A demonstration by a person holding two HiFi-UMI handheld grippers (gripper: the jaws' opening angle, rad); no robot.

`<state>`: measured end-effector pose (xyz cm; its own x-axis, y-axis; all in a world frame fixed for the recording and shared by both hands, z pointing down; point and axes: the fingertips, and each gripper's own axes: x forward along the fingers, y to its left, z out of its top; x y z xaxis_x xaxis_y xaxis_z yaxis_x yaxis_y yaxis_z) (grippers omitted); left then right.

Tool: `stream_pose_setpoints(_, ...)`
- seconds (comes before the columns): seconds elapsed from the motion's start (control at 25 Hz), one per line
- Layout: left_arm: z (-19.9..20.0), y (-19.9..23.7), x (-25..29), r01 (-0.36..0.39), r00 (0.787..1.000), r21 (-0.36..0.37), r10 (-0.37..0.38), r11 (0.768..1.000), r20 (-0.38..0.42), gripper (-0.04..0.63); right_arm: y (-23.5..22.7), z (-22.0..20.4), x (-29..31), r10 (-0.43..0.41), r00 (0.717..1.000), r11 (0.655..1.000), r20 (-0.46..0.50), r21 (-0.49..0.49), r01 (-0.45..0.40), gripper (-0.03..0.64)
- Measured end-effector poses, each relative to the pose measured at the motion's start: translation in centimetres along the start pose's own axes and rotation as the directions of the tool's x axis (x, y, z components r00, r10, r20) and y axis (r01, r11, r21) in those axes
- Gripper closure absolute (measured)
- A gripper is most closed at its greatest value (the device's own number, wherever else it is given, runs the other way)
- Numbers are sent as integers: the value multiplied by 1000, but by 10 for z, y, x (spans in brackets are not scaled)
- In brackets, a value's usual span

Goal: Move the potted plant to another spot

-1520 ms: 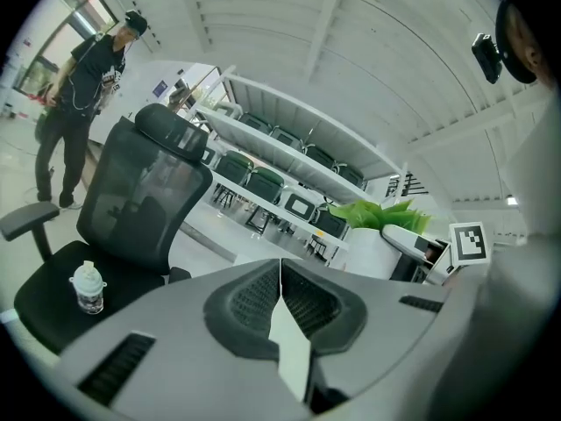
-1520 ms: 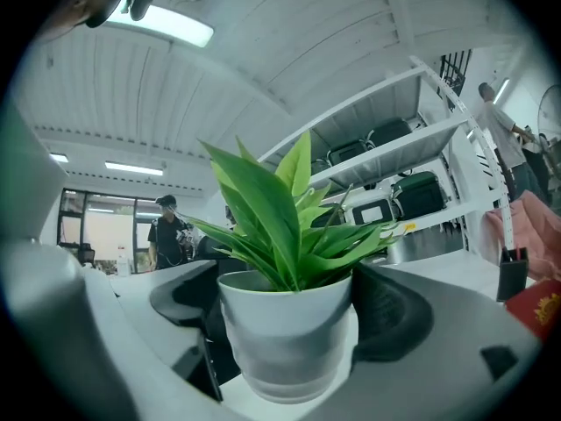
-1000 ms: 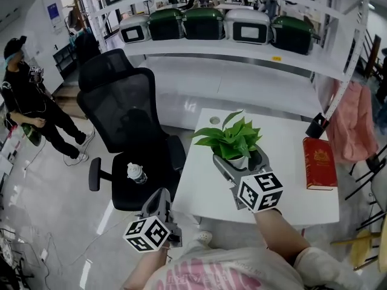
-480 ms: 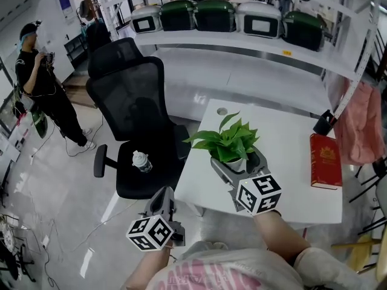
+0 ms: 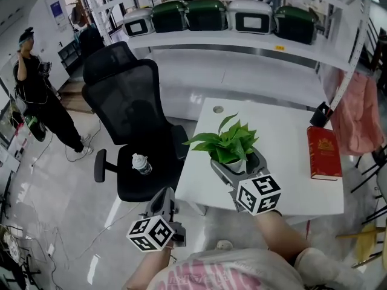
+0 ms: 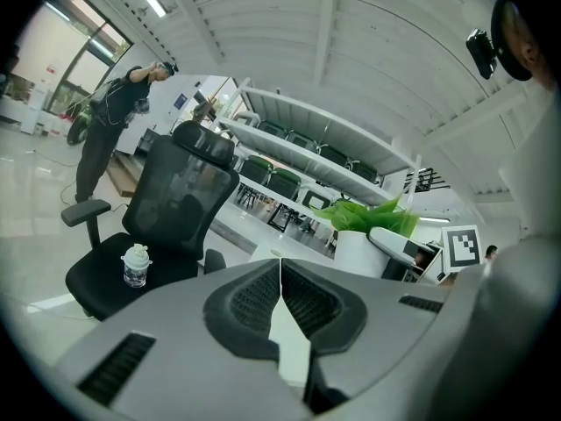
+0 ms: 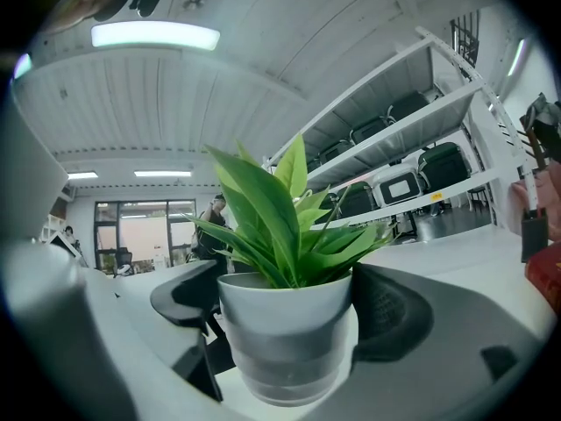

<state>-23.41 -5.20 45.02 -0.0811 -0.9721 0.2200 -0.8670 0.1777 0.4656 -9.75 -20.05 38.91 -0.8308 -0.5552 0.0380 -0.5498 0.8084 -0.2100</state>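
Observation:
The potted plant (image 5: 228, 144), green leaves in a white pot (image 7: 285, 331), is over the near half of the white table (image 5: 284, 180). My right gripper (image 5: 239, 161) is shut on the pot, one dark pad against each side of it (image 7: 386, 310). Whether the pot's base rests on the tabletop I cannot tell. My left gripper (image 5: 164, 197) hangs low, off the table's left front corner, above the floor. It is shut with nothing held, its pads meeting in the left gripper view (image 6: 280, 279). That view shows the plant (image 6: 364, 226) off to the right.
A red book (image 5: 323, 153) lies at the table's right edge, with a small black object (image 5: 319, 115) at the far right corner. A black office chair (image 5: 130, 119) with a bottle (image 5: 140, 164) on its seat stands left of the table. A person (image 5: 39, 95) stands far left. Shelves (image 5: 208, 14) hold several cases.
The right gripper and the plant have come a little toward the table's near edge. The left gripper has barely shifted. The person at far left has raised an arm.

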Motion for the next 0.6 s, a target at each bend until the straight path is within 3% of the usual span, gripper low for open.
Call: stream_pose_setpoints(0.6, -11, 32, -14, 70, 994, 24, -68, 997, -88, 571, 20, -39, -12, -108, 994, 994, -3, 22, 108, 123)
